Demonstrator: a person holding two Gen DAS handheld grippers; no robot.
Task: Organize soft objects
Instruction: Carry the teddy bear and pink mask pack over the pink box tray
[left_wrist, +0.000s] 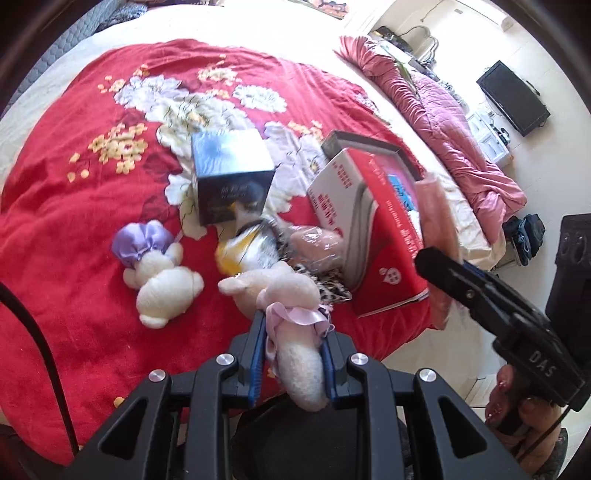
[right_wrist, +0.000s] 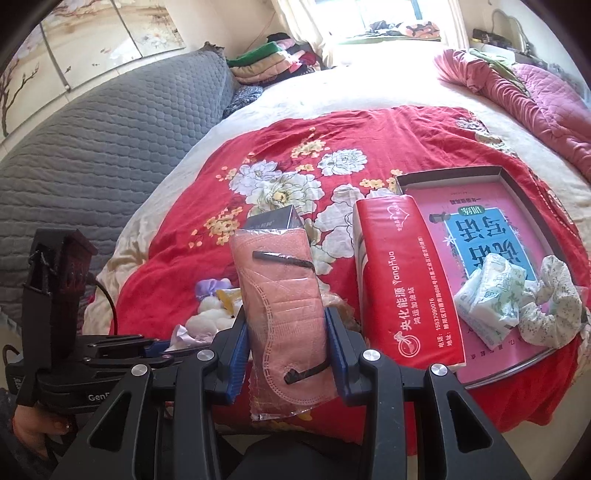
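Two grippers clamped, left gripper (left_wrist: 293, 363) on pink plush toy (left_wrist: 284, 295), right gripper (right_wrist: 288, 347) on wrapped mask (right_wrist: 282, 295), tissue pack (right_wrist: 402, 280) beside.

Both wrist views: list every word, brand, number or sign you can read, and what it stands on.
"YangHua" and "15537090076": red tissue pack, beside Chinese print.
"DAS": right tool, on its body.
"GenR", cut off: left tool, on its body.
Large Chinese characters, upside down: pink box lid.
Dark box: blurred, unreadable.

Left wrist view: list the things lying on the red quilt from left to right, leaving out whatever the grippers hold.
White plush toy with purple cap → dark blue box → clear bag with yellow contents → red tissue pack.
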